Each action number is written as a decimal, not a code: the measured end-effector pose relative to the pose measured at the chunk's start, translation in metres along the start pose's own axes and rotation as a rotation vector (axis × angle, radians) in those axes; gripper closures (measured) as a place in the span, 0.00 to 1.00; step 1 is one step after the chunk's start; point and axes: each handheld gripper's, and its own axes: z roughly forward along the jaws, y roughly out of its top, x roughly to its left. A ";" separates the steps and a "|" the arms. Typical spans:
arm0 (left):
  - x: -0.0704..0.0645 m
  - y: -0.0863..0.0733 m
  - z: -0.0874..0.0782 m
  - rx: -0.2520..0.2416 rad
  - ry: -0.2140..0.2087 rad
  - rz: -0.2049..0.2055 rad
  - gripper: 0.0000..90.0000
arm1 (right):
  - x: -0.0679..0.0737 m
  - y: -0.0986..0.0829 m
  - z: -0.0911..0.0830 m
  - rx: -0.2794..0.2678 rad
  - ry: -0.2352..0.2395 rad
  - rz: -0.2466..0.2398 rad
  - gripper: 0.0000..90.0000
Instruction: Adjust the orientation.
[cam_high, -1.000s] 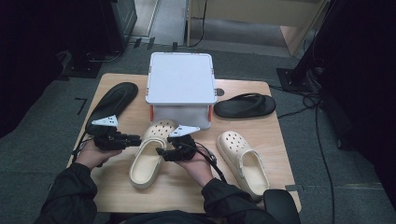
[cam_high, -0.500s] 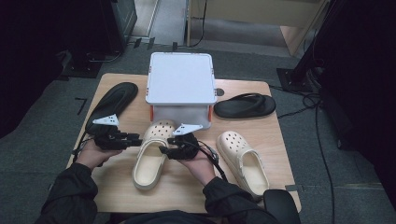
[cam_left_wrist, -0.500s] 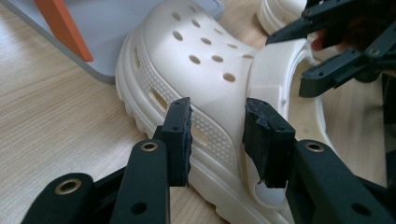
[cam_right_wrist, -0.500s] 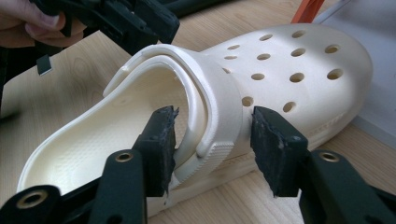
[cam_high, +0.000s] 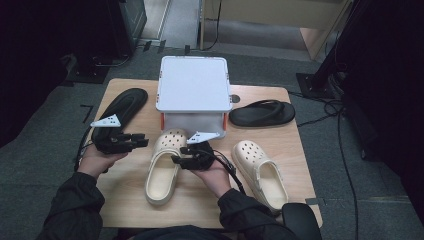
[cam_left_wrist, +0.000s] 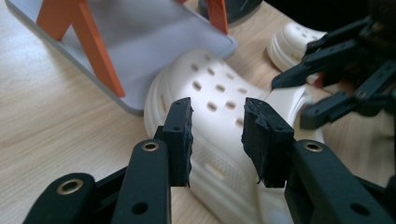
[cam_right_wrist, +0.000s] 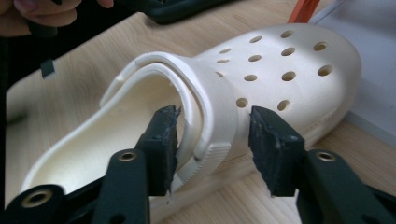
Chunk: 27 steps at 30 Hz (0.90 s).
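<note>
A cream perforated clog lies in the middle of the wooden table, its toe under the edge of a white rack. My left gripper hovers open just left of the clog's toe; in the left gripper view the jaws frame the clog's upper without touching it. My right gripper sits at the clog's right side, open. In the right gripper view its jaws straddle the folded heel strap, one inside the strap, one outside with a gap.
A white rack with orange legs stands at the back centre. A second cream clog lies at the right. One black flip-flop is at the back left, the other at the back right.
Hardly anything: both grippers stay at the middle clog, and the left one has edged slightly toward the rack.
</note>
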 end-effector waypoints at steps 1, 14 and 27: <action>-0.001 0.002 0.000 -0.003 -0.007 -0.007 0.70 | 0.000 0.000 0.000 0.000 0.000 0.000 0.55; -0.015 0.027 0.005 0.008 -0.015 0.037 0.73 | 0.008 0.000 0.014 0.009 -0.090 -0.070 0.46; -0.021 0.050 0.003 -0.003 -0.031 0.073 0.72 | 0.003 0.002 -0.006 0.056 -0.083 -0.067 0.75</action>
